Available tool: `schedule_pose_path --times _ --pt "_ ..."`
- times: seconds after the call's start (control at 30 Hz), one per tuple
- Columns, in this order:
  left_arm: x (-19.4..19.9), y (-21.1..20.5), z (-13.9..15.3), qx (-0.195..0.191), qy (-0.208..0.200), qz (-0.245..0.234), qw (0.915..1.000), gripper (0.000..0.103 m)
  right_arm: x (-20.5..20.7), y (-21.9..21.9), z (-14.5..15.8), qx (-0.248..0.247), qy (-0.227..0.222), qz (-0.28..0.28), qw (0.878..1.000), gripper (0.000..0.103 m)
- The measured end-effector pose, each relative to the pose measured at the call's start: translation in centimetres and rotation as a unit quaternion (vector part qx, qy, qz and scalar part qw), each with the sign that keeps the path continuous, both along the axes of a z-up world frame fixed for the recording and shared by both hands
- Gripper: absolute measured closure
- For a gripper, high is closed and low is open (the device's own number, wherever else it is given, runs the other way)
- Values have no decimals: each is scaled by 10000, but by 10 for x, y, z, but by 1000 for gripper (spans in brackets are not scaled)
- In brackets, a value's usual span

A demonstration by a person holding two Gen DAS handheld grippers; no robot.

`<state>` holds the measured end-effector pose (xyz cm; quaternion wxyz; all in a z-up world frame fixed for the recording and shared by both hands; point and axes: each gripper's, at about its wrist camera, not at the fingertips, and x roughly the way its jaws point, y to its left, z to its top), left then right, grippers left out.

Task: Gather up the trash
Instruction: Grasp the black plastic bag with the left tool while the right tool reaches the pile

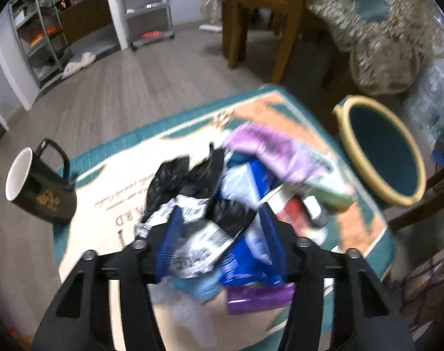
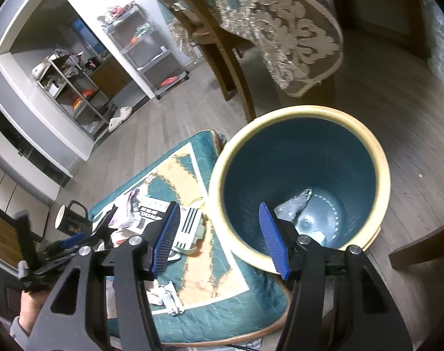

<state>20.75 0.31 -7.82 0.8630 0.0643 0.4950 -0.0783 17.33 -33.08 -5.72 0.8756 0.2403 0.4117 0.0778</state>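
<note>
Blue-padded, your left hand-held gripper (image 1: pixel 219 239) clamps a crumpled black-and-white wrapper (image 1: pixel 198 242) over the trash pile (image 1: pixel 251 181) on the mat (image 1: pixel 128 181); your right hand-held gripper (image 2: pixel 222 239) gapes empty above the bin (image 2: pixel 298 158).

Left tongs (image 1: pixel 219 234) and right tongs (image 2: pixel 222 234): black angular arms with triangular cut-outs, silver pivot screws, ribbed blue pads (image 2: pixel 166 239); grey sleeve (image 2: pixel 17 327) at lower left.

Below me the grey wood-plank floor (image 2: pixel 412 134) carries a teal quilted mat with a cream and orange centre (image 1: pixel 128 175). On the mat lie a heap of crumpled wrappers and bags (image 1: pixel 222 187) and, at its left edge, a black mug with gold lettering (image 1: pixel 43 193). A teal round bin with a cream rim (image 2: pixel 298 114) stands at its right edge.
</note>
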Motion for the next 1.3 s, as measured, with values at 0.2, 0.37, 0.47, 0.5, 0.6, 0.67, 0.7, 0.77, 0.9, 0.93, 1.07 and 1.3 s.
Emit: schedule_pose_path --times 0.2,0.37,0.47,0.5,0.6,0.67,0.7,0.77,0.9,0.93,1.07,1.3 --pt "7 12 -15 109 150 41 9998 86 2 28 4 -81 -45 295 9995 47" --pt "7 24 -1 -190 -29 180 9997 100 2 57 8 -227 -125 641 9976 47" --pt "5 30 2 -329 -44 207 9992 100 3 76 9 -341 -159 912 9951 47" --pt "5 30 2 -364 -44 226 9991 100 3 81 9 -367 -155 992 9943 47" --pt "3 42 5 -733 -24 315 9968 94 5 96 9 -451 -161 1204 9916 47" --pt "2 43 5 -756 -33 319 9966 65 5 108 9 -491 -173 1365 9893 47" --pt "0 41 6 -699 -67 293 9971 47 6 113 9 -514 -178 1430 9882 47" --pt "-2 35 5 -528 -129 169 9984 37 8 123 9 -549 -183 1534 9865 47" --pt "1 23 -3 28 -96 7 9999 38 10 138 8 -518 -155 1622 9853 47" --pt "3 23 -5 109 -84 12 9999 41 10 142 8 -526 -152 1648 9848 47" --pt "8 26 -16 327 95 67 9994 82 15 157 11 -605 -191 1755 9824 47" --pt "3 45 4 -58 -234 345 9991 88 36 182 5 -851 -180 2000 9759 47"
